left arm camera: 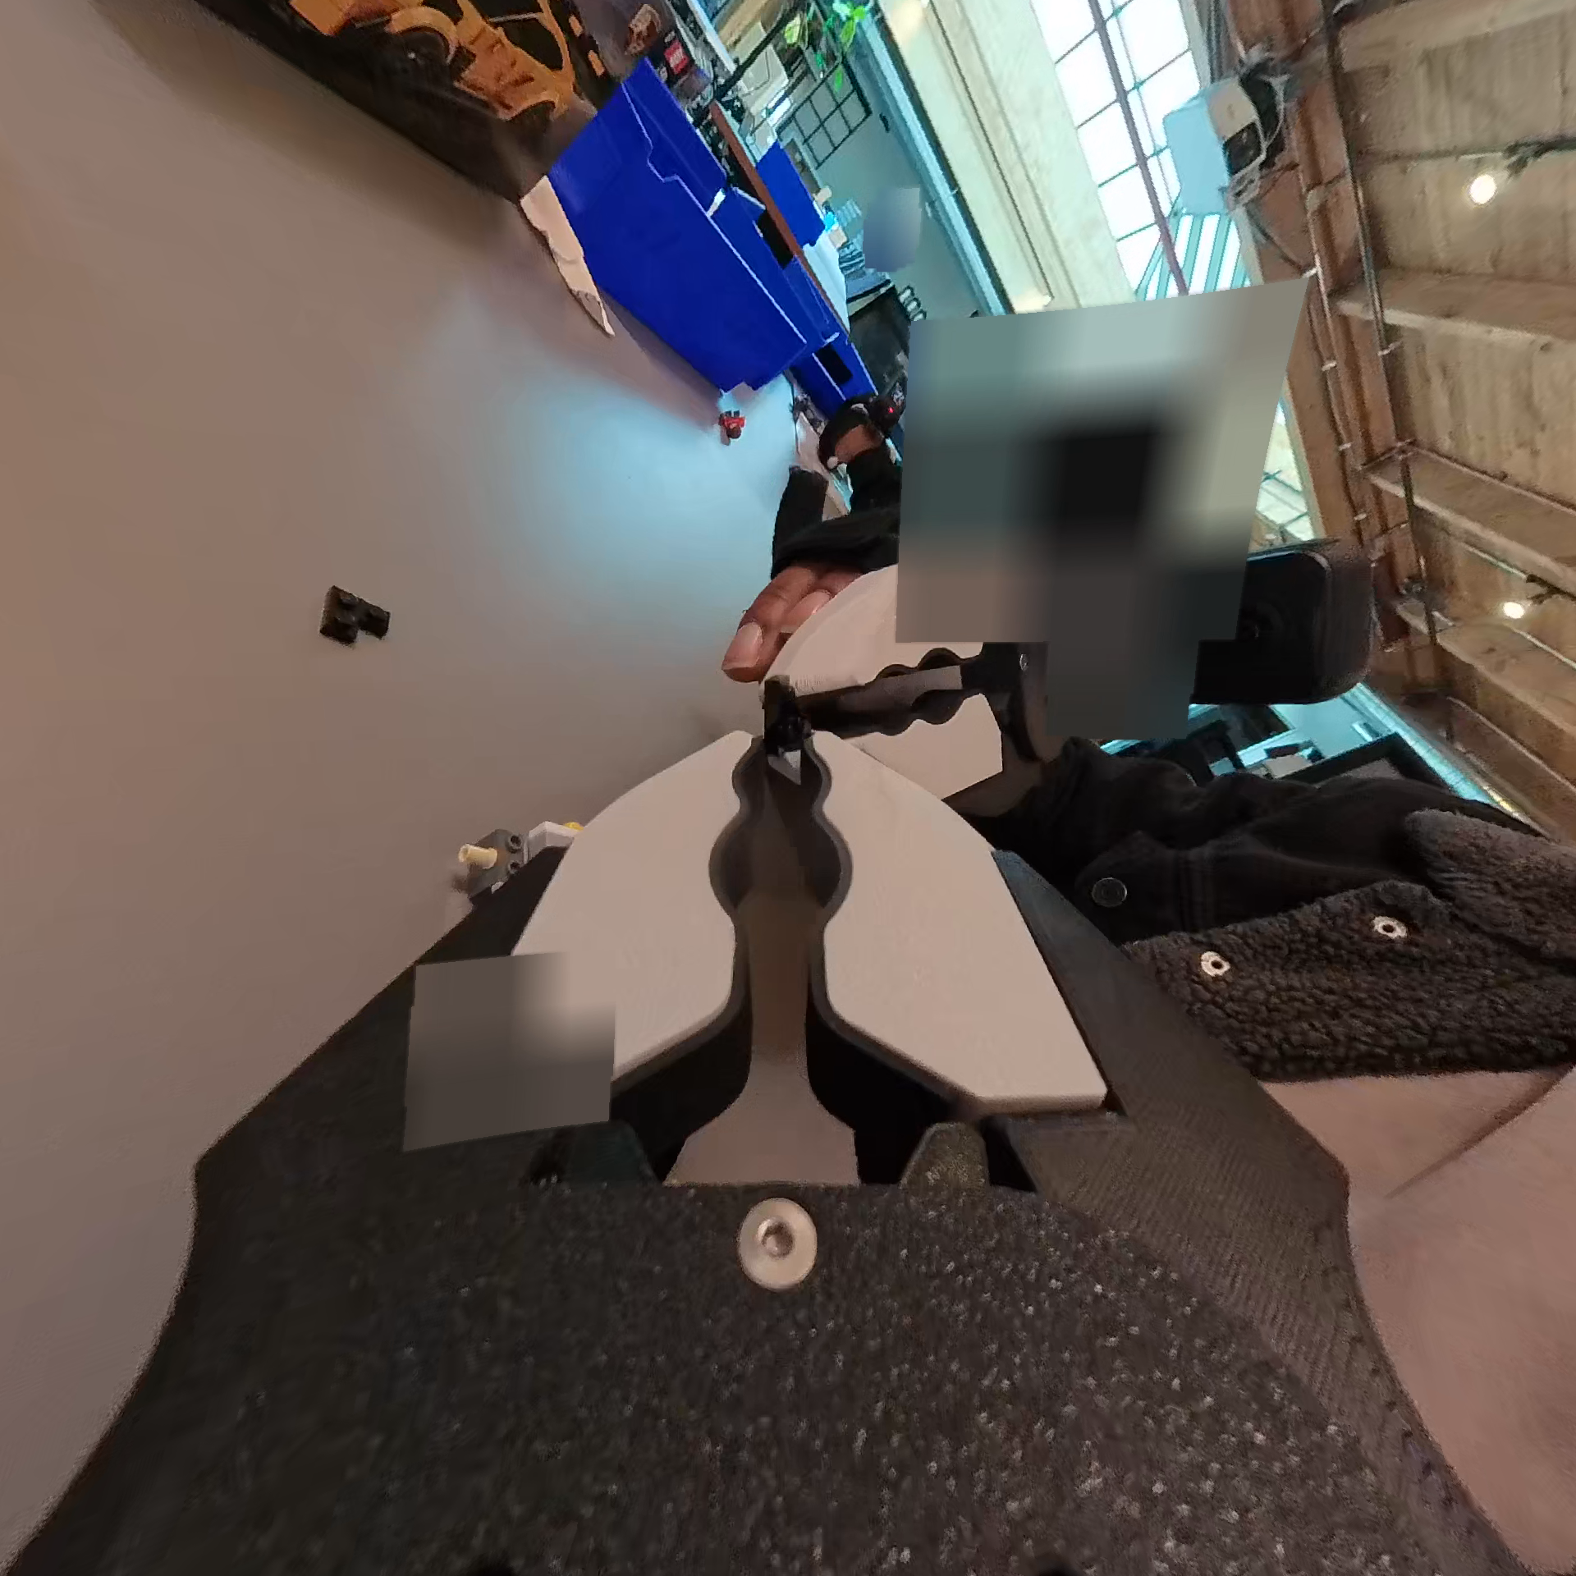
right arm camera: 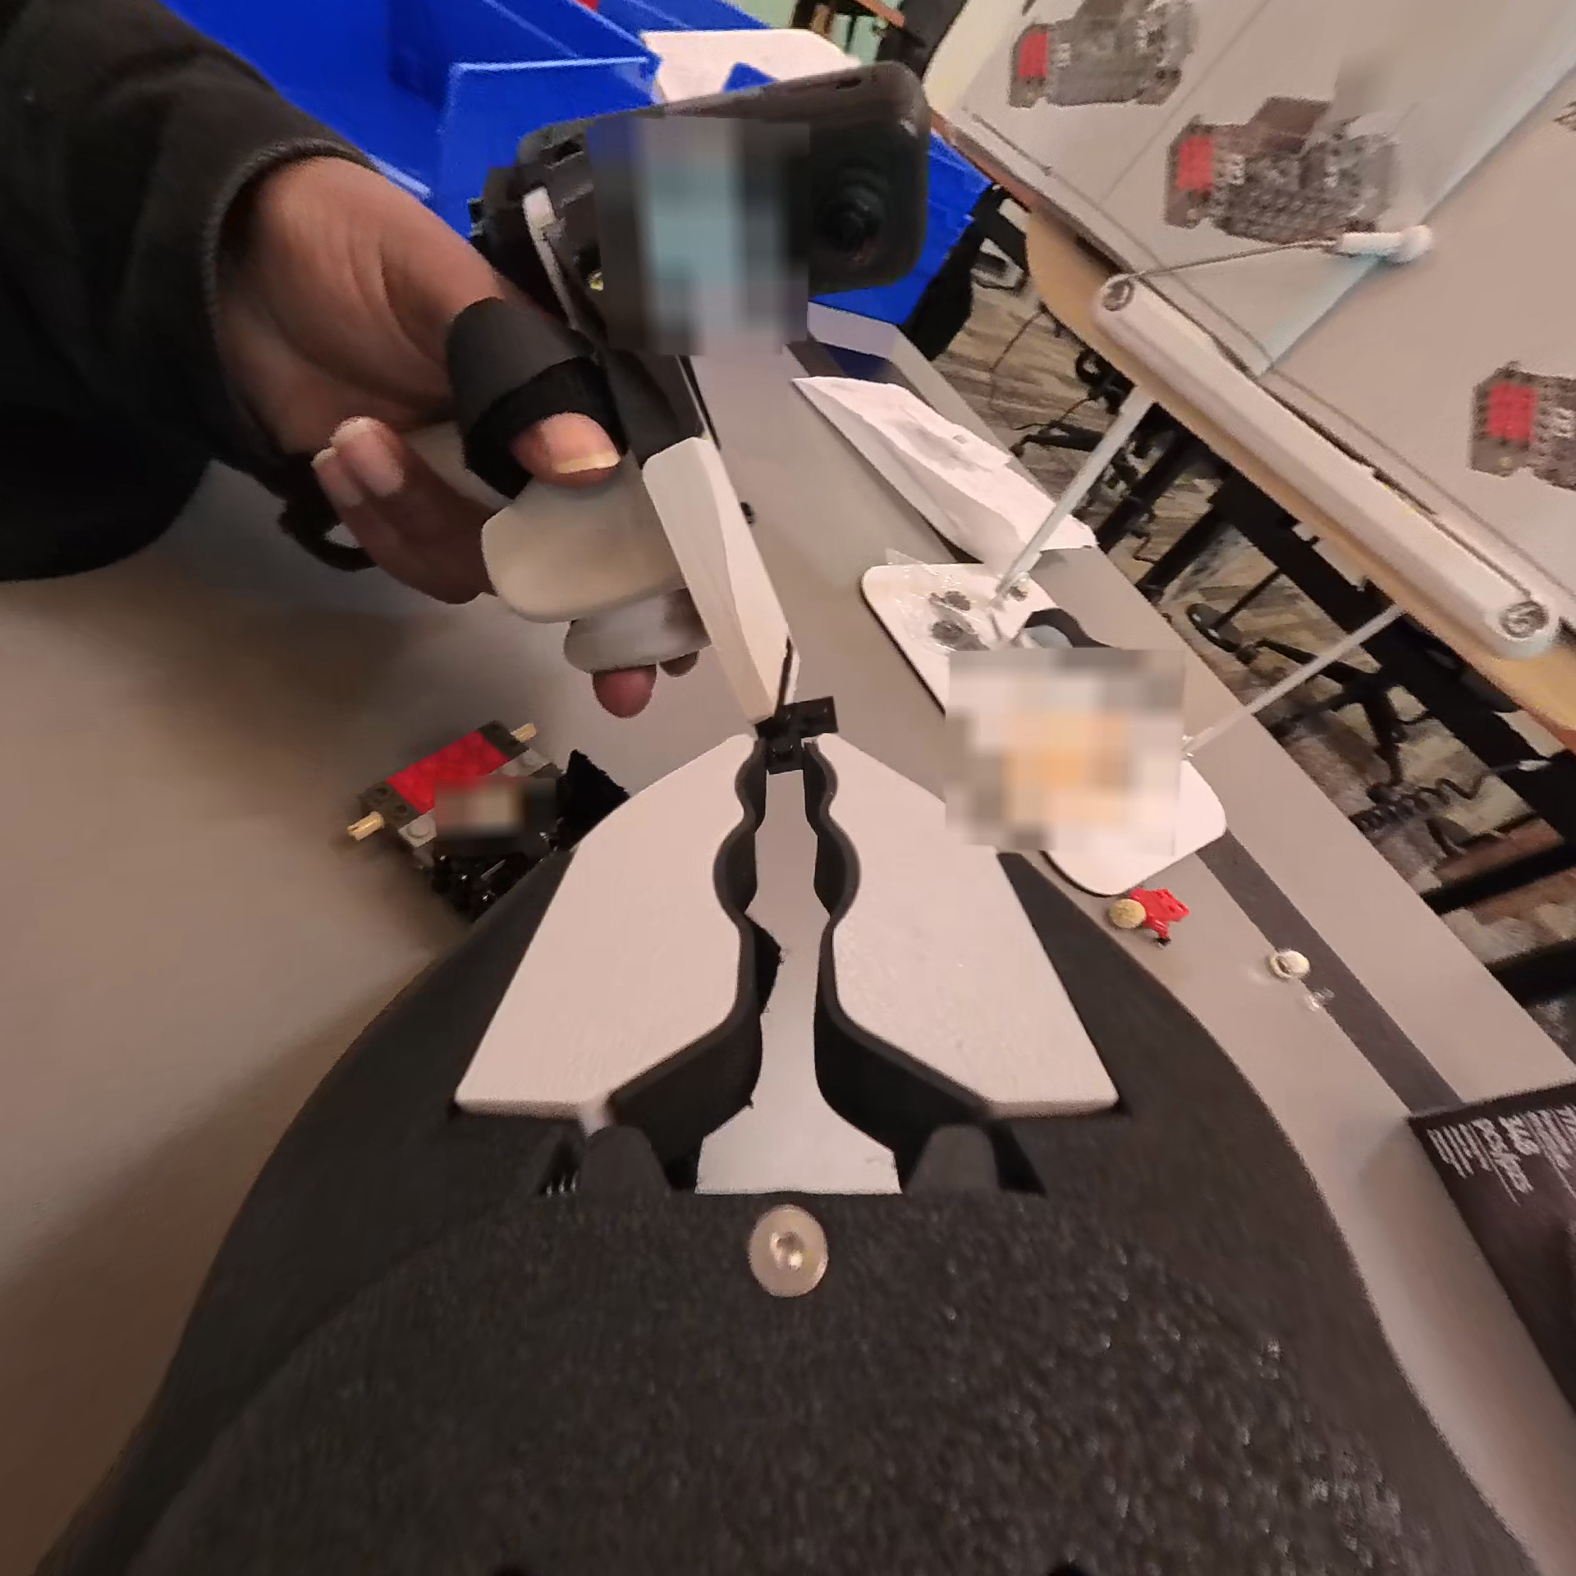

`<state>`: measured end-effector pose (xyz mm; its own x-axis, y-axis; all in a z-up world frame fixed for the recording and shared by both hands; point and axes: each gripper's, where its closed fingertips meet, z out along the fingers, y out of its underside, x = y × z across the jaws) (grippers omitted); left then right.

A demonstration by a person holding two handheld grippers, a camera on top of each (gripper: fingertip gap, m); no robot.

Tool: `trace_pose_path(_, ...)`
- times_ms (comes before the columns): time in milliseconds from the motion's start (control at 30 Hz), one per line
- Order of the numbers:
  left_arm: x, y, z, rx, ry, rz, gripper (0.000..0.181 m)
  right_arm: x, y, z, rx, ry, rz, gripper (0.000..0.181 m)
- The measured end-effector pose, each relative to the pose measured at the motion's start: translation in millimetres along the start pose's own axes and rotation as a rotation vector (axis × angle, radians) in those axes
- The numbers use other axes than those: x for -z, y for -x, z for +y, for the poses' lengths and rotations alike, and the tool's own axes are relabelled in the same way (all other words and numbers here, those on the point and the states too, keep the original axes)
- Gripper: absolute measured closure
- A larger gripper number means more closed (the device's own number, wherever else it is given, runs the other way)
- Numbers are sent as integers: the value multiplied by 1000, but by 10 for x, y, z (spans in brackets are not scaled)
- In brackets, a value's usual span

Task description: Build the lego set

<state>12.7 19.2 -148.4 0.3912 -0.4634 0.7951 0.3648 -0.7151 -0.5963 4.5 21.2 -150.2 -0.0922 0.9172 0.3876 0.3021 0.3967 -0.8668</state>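
Observation:
In the left wrist view my left gripper (left arm camera: pixel 780 755) is shut on a small black lego piece (left arm camera: pixel 786 761), held in the air above the grey table (left arm camera: pixel 256 426). My right gripper (left arm camera: pixel 789 695) comes in from the right, and its tip meets the left gripper's tip. In the right wrist view my right gripper (right arm camera: pixel 780 755) is shut on a small black piece (right arm camera: pixel 783 757). My left gripper (right arm camera: pixel 772 712) comes down from above with a black plate (right arm camera: pixel 810 712) at its tip, touching that piece. How the pieces join is hidden by the fingers.
A partly built red, grey and black lego model (right arm camera: pixel 460 789) lies on the table, also showing in the left wrist view (left arm camera: pixel 512 853). A loose black piece (left arm camera: pixel 354 614), a red piece (right arm camera: pixel 1160 908), blue bins (left arm camera: pixel 682 256), an instruction booklet on a stand (right arm camera: pixel 1279 213) and a paper sheet (right arm camera: pixel 921 460) are around. My left and right fingertips are right by each other.

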Motion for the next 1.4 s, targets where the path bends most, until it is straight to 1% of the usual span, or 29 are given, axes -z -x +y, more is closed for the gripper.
trace_pose_path(167, -10, -17, -41, 14, -34, 13, 176, 0, -35, -31, -36, -15, 49, 173)
trace_pose_path(300, 16, -42, -19, -6, -6, 30, 177, -3, 10, -41, -61, -11, 37, 173)
trace_pose_path(467, 86, -56, 104, -64, 123, 40, 178, 9, 187, 14, -24, 38, -112, 173)
trace_pose_path(600, 126, -36, 196, -70, 214, 45, 178, 69, 204, 16, 75, 47, -206, 166)
trace_pose_path(700, 107, -42, 289, -56, 280, 76, 178, 50, 206, 57, 204, 55, -268, 168)
trace_pose_path(767, 90, -32, 326, -50, 303, 86, 178, 32, 218, 74, 236, 55, -328, 171)
trace_pose_path(900, 76, -18, 378, -43, 324, 94, 178, 48, 329, 120, 317, 84, -468, 171)
trace_pose_path(1100, 76, 22, 407, -15, 335, 119, 178, 1, 348, 163, 405, 113, -506, 172)
trace_pose_path(1200, 74, 15, 423, -12, 343, 135, 178, -34, 328, 197, 424, 134, -500, 164)
trace_pose_path(1267, 64, 22, 427, -16, 344, 132, 178, -30, 363, 179, 424, 122, -523, 166)
trace_pose_path(1300, 64, 22, 424, -14, 343, 134, 178, -29, 370, 175, 432, 122, -529, 172)
trace_pose_path(1400, 71, 50, 408, -15, 331, 120, 178, -47, 359, 193, 441, 136, -530, 173)
